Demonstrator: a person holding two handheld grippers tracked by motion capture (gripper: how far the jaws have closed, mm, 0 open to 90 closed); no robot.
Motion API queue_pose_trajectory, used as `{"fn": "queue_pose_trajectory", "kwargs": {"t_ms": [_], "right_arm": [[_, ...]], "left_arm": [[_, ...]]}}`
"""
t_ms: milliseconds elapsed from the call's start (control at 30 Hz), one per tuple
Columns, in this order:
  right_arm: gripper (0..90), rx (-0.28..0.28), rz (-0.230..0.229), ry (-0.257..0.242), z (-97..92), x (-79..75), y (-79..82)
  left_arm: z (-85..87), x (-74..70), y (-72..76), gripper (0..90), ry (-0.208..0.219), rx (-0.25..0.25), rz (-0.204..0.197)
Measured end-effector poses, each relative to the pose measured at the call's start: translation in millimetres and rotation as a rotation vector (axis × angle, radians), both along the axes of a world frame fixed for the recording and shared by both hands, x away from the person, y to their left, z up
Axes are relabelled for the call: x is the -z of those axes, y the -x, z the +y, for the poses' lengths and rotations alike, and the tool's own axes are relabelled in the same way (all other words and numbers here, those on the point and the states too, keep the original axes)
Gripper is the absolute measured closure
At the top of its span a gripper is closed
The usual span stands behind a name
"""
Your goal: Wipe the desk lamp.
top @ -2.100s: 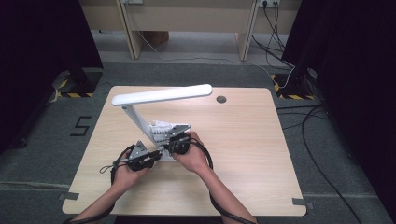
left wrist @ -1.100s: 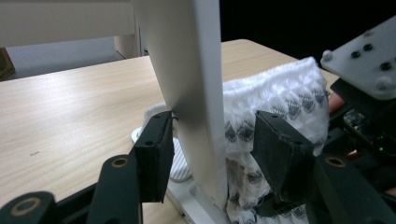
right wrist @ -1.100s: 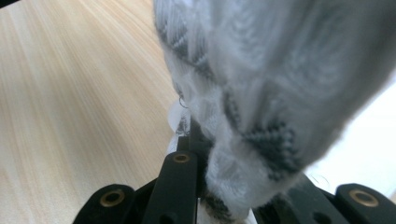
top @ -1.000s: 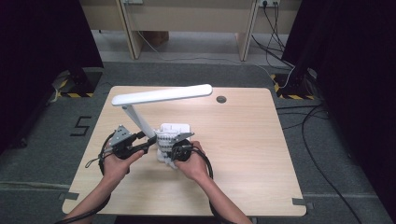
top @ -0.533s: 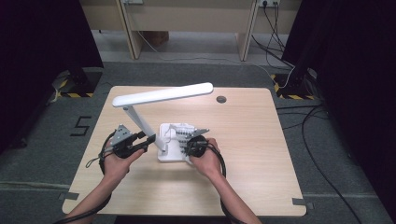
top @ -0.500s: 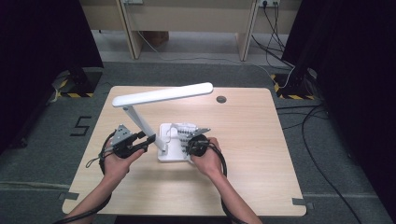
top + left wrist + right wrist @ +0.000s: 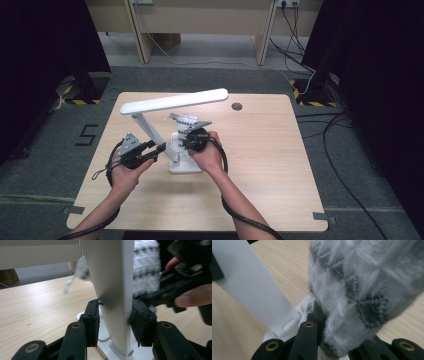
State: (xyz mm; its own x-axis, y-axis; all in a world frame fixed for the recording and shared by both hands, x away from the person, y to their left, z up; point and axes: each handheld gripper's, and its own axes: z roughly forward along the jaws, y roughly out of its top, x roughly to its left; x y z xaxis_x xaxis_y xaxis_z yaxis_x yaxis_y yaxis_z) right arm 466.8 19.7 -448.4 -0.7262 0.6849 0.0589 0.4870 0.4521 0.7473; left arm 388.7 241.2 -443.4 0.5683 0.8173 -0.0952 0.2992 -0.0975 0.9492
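A white desk lamp stands on the wooden table (image 7: pixel 260 165), with its base (image 7: pixel 182 165) between my hands and its long head (image 7: pixel 172 101) above. My left gripper (image 7: pixel 160 149) (image 7: pixel 116 320) has just been closing and its pads (image 7: pixel 91 320) now press both sides of the slanted lamp arm (image 7: pixel 112 290) (image 7: pixel 150 131). My right gripper (image 7: pixel 187 132) (image 7: pixel 329 340) is shut on a grey-and-white knitted cloth (image 7: pixel 362 290) (image 7: pixel 187 121), held up just right of the lamp arm (image 7: pixel 254 290), above the base.
A round cable hole (image 7: pixel 237 106) sits near the table's far edge. Cables trail from both grippers over the near part of the table. Beyond the table are desk legs (image 7: pixel 137 35) and floor cables (image 7: pixel 320 75).
My right gripper has lifted the cloth up and leftward, closer to the lamp arm. The left gripper stayed in place while its jaws narrowed onto the arm.
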Motion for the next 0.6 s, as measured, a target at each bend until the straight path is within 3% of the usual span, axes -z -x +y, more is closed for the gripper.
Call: {"fn": "queue_pose_trajectory", "kwargs": {"t_ms": [133,267,600], "right_arm": [[82.9,-0.024,0.012,0.016,19.1,8.1,-8.0],[82.9,-0.015,0.02,0.031,24.7,15.7,-11.9],[83.0,0.025,0.003,0.088,10.1,25.3,-19.2]], "left_arm": [[0.2,0.0,0.0,59.8,-0.002,0.0,-0.001],[0.1,0.1,-0.3,59.8,-0.002,0.003,0.0],[-0.2,0.0,-0.5,59.8,-0.007,0.0,-0.002]]}}
